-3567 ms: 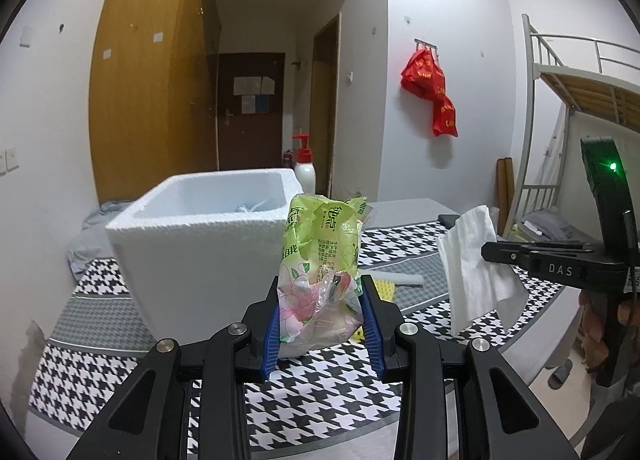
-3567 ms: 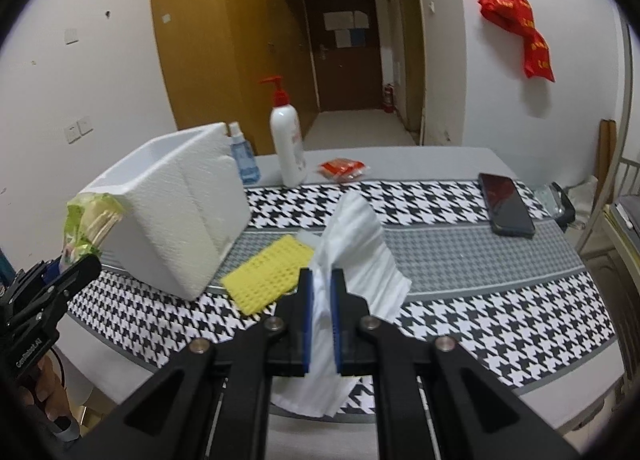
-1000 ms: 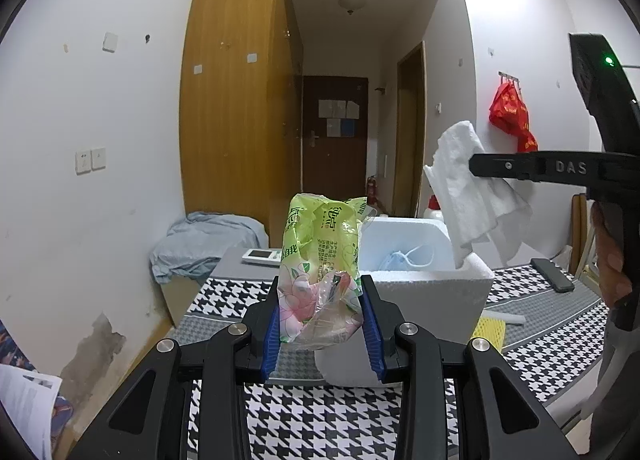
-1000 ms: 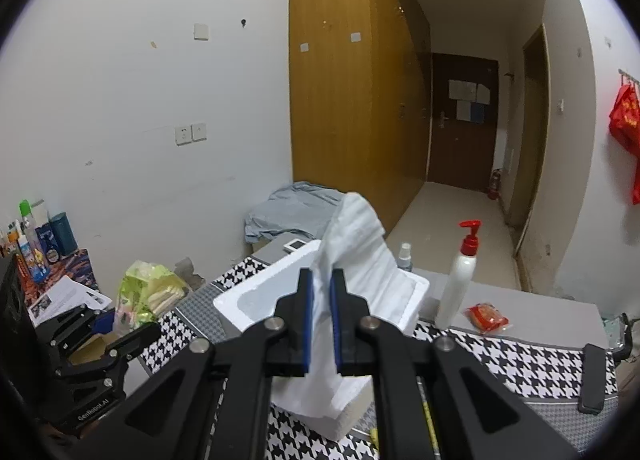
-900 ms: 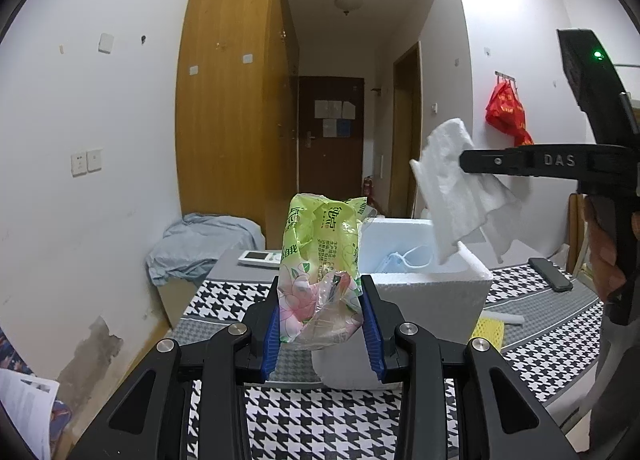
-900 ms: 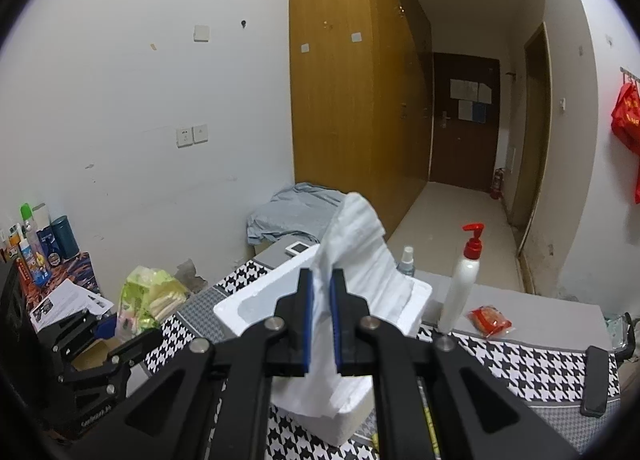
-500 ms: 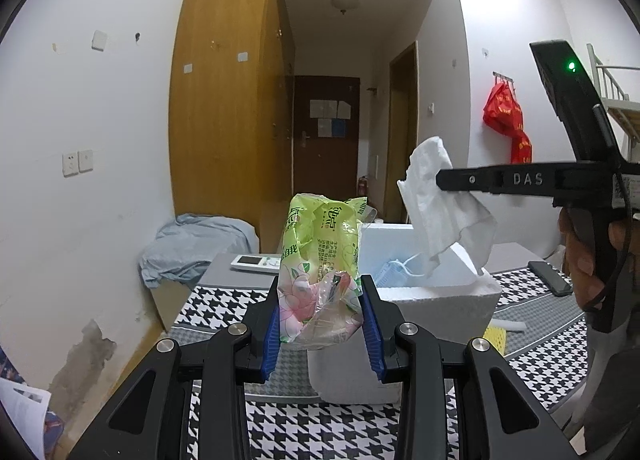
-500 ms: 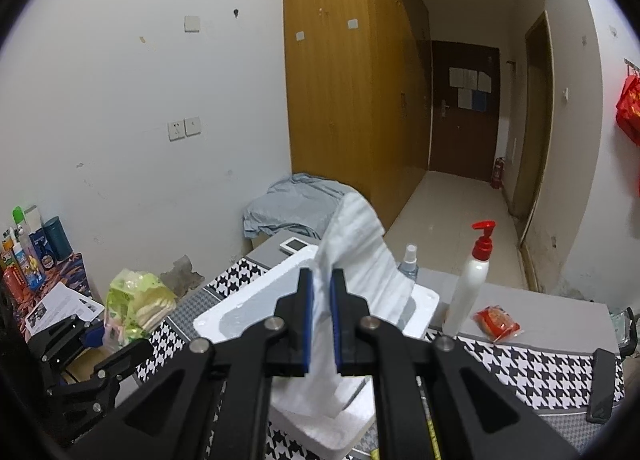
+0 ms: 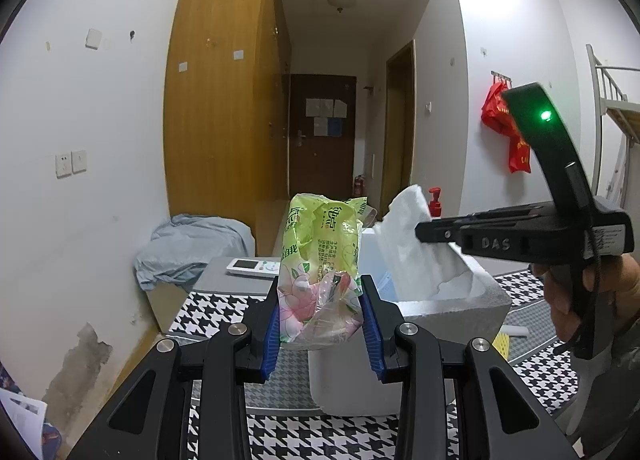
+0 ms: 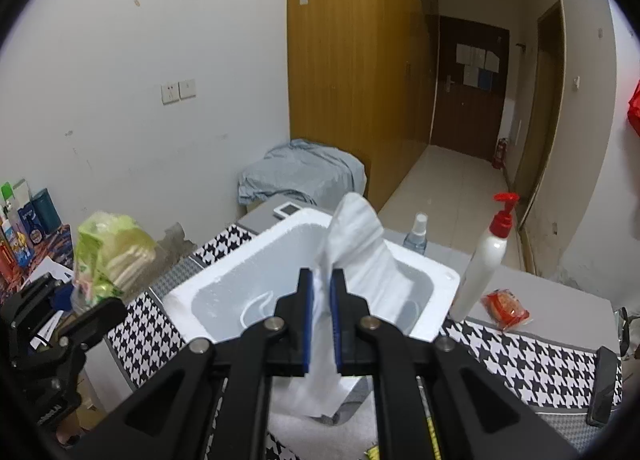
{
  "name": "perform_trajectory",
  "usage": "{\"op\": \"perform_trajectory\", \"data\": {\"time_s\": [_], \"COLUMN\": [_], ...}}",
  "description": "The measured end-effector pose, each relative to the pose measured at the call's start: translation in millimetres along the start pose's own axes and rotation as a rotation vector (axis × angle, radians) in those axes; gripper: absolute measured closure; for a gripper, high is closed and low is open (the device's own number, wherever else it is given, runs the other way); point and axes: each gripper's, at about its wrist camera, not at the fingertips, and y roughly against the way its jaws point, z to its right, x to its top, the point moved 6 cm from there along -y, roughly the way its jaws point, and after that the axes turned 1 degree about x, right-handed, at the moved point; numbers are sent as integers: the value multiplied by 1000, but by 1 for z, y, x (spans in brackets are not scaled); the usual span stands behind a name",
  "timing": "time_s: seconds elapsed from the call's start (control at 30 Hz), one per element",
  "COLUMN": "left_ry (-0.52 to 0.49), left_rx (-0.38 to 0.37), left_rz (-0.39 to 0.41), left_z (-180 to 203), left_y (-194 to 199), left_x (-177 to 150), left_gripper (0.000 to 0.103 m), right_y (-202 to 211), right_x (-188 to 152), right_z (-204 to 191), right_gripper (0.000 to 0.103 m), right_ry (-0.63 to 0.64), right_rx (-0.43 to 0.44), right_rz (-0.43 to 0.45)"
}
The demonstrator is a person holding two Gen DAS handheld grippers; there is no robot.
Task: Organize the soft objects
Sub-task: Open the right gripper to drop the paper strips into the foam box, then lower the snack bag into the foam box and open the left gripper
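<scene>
My left gripper is shut on a green tissue pack and holds it upright in front of the white foam box. It also shows in the right wrist view at the left, beside the box. My right gripper is shut on a white cloth and holds it over the open foam box, the cloth hanging into it. In the left wrist view the right gripper and the cloth sit above the box's opening. Something light blue lies inside the box.
The box stands on a houndstooth-patterned table. Behind it are a pump bottle, a small spray bottle, a red packet and a remote. A yellow sponge lies right of the box. A phone is at the far right.
My right gripper has swung with the cloth from the table's right side to above the box and has come lower over the opening. The left gripper keeps its hold on the tissue pack.
</scene>
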Motion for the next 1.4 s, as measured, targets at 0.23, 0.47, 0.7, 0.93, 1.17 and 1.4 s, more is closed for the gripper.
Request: {"op": "perform_trajectory", "data": {"time_s": [0.23,0.47,0.7,0.93,1.17,1.4], "left_ry": [4,-3,-10,-8,-23,-47], "left_rx": [9,6,0,-26,-66,-92], "left_rz": [-11,-18,-14,-20,-24,-25], "left_z": [-4,2,3,6,17,32], "left_y": [-5,-7,-7,-11,-15,-21], "left_x": [1,5,9,16,23,30], "left_gripper": [66,66,66,66,66,66], "right_y": [-20,-22,-6,17,31,46], "right_x": [-10,-19,-15,-15,-15,-21], "right_z": [-2,-5,0,3,14,26], "right_gripper": [91,25,18,2,1,0], "right_ry": [22,45,11,-6,-45,-58], "right_rx": [-20,-52,-18,6,-17,-36], "right_rz": [-83,-97,-54,10,36,56]}}
